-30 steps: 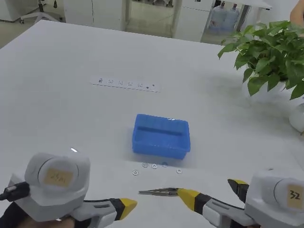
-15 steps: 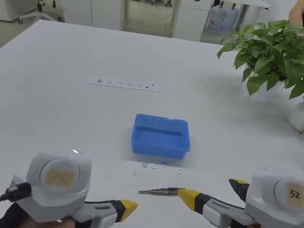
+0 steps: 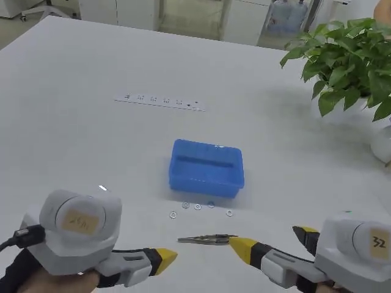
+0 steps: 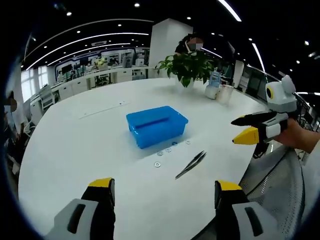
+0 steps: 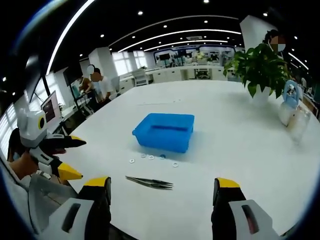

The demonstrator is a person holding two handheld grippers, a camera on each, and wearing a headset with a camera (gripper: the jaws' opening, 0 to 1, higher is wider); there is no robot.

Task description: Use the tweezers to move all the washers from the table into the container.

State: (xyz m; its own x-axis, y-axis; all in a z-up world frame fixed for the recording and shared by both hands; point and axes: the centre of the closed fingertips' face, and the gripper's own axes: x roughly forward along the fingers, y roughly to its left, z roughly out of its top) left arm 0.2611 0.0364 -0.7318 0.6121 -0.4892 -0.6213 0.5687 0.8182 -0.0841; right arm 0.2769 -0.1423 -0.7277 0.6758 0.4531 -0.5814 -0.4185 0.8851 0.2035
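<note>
A blue container (image 3: 206, 169) stands mid-table. Several small washers (image 3: 198, 207) lie in a loose row on the table just in front of it. Nearer me, metal tweezers (image 3: 204, 239) lie flat on the table, untouched. My left gripper (image 3: 156, 259) hovers low at the near left, open and holding nothing. My right gripper (image 3: 269, 238) is at the near right, open, with its nearer tip just right of the tweezers' end. In the left gripper view the container (image 4: 156, 125), washers (image 4: 166, 149) and tweezers (image 4: 191, 164) lie ahead of the open jaws (image 4: 165, 185). The right gripper view shows the tweezers (image 5: 150, 183) between the open jaws (image 5: 162, 182).
A white power strip (image 3: 160, 101) lies beyond the container. A potted plant (image 3: 348, 55) and a white vessel (image 3: 382, 143) stand at the far right. The table's near edge runs just under both grippers. People stand in the room's background (image 5: 97, 82).
The head view has shifted slightly. The grippers, tweezers, washers and container keep their places.
</note>
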